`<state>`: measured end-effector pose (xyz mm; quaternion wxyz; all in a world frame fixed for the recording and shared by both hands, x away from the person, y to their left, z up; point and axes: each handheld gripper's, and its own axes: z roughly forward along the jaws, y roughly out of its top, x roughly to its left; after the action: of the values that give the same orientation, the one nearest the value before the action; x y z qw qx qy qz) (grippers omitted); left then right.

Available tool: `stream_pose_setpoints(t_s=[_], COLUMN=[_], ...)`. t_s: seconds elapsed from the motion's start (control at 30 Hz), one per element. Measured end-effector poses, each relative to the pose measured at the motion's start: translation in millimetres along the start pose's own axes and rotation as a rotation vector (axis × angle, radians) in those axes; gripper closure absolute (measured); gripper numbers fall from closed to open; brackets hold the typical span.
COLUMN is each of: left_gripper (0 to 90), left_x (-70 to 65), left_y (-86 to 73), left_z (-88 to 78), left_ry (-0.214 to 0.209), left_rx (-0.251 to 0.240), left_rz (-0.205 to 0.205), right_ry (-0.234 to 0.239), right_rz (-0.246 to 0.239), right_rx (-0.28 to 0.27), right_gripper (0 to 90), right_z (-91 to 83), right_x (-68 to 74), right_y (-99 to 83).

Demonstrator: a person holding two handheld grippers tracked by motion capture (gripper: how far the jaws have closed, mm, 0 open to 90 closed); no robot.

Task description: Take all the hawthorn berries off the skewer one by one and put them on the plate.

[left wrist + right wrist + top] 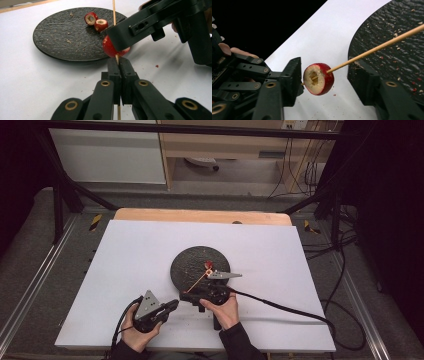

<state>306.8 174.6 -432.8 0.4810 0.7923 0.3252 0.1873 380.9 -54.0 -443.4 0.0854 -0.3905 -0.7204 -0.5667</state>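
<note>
No legible txt, labels, brand marks, nos. or signs were found in any view. Yellow-black hazard stripe marks (95, 221) sat on the frame beside the surface (130, 250); they carried no lettering.

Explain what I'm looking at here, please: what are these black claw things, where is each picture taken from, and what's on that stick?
A person sits at a white table holding a two-jaw hand tool in each hand. The high view looks down from above; the other two come from cameras riding on each tool. The left gripper is shut on a thin wooden skewer, which runs through a red fruit slice. The right gripper has its jaws on either side of that slice; they look not yet pressed against it. On the table lies a dark round plate with two more fruit slices and crumbs.
</note>
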Motion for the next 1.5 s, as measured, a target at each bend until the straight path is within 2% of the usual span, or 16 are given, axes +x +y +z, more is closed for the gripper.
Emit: stream_pose_setpoints(t_s=[0.27,0.6,1.07,1.5], left_gripper=[88.4,88.4,88.4,88.4], left_x=[-0.4,-0.6,2.4,2.7], left_y=[-0.3,1.1,3.1,3.9], left_z=[0.3,-2.1,-7.8,-9.7], left_ry=[-0.002,-0.002,0.006,0.004], left_rx=[0.001,-0.017,-0.042,-0.049], left_rz=[0.001,0.003,-0.006,-0.006], right_ry=[0.028,0.045,-0.013,-0.103], right_rz=[0.029,0.036,0.014,0.000], right_rx=[0.018,0.023,-0.032,-0.116], right_gripper=[60.5,63.8,64.1,64.4], right_z=[0.0,-3.5,-15.2,-43.0], right_x=[0.2,-0.1,-2.5,-11.7], right_y=[-0.2,5.8,25.8,57.7])
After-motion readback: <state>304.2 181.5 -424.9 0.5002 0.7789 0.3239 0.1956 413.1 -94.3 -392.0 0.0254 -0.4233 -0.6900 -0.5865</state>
